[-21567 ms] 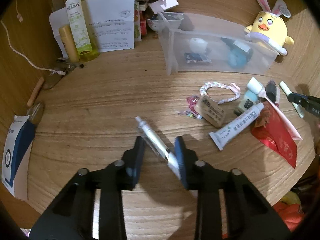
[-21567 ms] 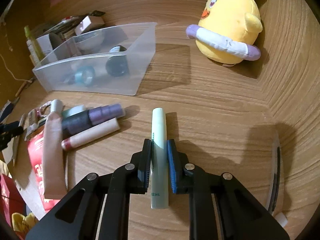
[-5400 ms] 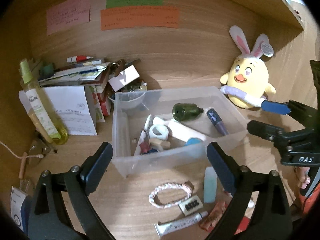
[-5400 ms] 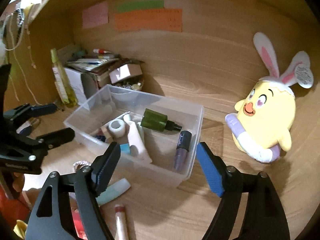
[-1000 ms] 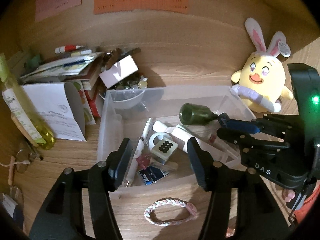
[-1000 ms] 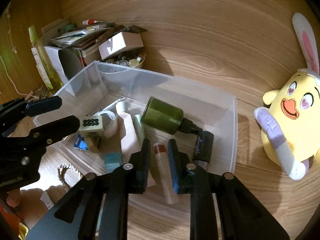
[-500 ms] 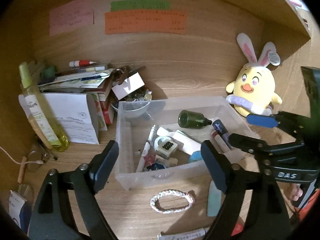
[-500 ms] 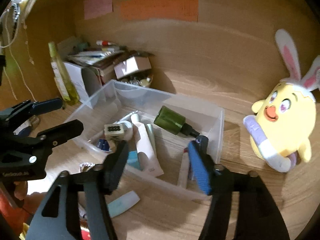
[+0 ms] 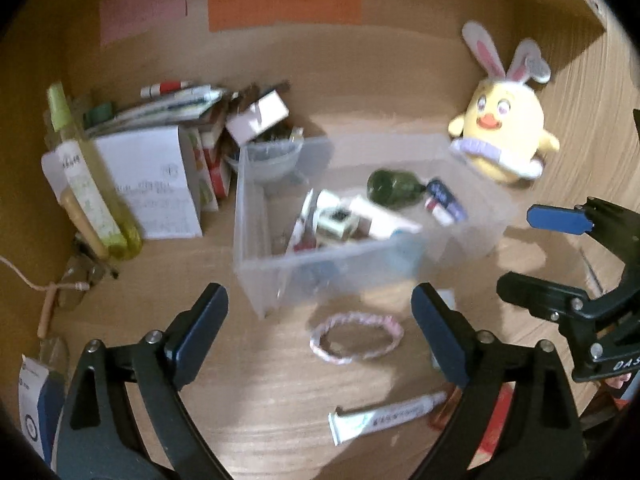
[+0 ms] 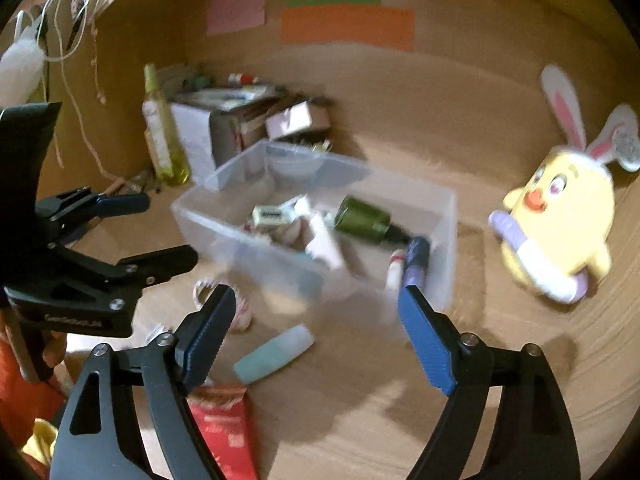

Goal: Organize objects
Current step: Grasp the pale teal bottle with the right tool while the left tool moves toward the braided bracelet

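Both jaws opening, nothing between them; bracelet (image 9: 356, 339) looks soft and floppy, pinch one side of loop.

left gripper (image 9: 320, 320): black frame; dark blue ribbed pads; silver screws
right gripper (image 10: 312, 320): black frame; brighter blue pads; white lettering

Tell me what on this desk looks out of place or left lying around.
Several items lie loose on the desk in front of the clear bin, not in it: a braided bracelet, a white tube, a teal tube and a red packet. Nothing looks spilled or broken, though the frames are blurred.
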`<state>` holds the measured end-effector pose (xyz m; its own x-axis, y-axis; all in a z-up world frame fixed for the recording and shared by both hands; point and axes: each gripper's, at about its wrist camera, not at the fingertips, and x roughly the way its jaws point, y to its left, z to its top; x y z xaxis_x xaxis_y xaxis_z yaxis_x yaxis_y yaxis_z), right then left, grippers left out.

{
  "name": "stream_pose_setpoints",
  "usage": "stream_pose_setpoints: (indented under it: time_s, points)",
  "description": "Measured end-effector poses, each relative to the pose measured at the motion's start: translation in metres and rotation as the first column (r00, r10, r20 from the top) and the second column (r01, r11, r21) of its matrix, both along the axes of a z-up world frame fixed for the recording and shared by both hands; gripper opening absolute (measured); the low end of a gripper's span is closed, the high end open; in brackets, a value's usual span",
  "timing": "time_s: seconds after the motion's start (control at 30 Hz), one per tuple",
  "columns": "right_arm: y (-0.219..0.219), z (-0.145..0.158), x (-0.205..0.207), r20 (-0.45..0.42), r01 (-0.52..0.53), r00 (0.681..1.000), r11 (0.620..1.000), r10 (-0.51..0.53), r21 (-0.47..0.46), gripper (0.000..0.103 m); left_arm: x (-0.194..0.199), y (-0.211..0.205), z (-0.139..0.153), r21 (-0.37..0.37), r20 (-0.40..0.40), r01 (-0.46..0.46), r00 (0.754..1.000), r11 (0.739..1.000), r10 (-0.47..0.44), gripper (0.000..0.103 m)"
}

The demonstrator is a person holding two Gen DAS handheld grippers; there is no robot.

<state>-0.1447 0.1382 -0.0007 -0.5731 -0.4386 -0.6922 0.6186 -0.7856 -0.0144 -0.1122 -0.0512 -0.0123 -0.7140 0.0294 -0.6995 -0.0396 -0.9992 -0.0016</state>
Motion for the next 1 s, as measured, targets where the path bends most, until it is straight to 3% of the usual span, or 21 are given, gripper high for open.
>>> stream_pose_setpoints:
  time_s: [0.43,0.7,0.87,1.0]
  points:
    - [-0.029,-0.074,-0.011,0.176,-0.013,0.984,0.994,-0.006,0.104,0.081,0.008,-0.011,-0.029,0.027,0.071,-0.007,0.997,1.0,0.005,0.094]
    - [-0.028,-0.085,-0.02,0.196,0.019,0.98,0.993,-0.041,0.114,0.077,0.006,-0.008,-0.038,0.033,0.096,-0.001,0.995,0.999,-0.003,0.094]
    - [-0.024,-0.082,-0.019,0.173,0.011,0.984,0.992,-0.034,0.129,0.047,0.0,0.002,-0.044,0.025,0.136,0.04,0.99,0.999,-0.043,0.094]
    - [-0.018,-0.08,-0.019,0.161,-0.005,0.987,0.992,-0.016,0.127,0.031,-0.008,0.015,-0.05,-0.003,0.175,0.087,0.981,0.996,-0.085,0.094]
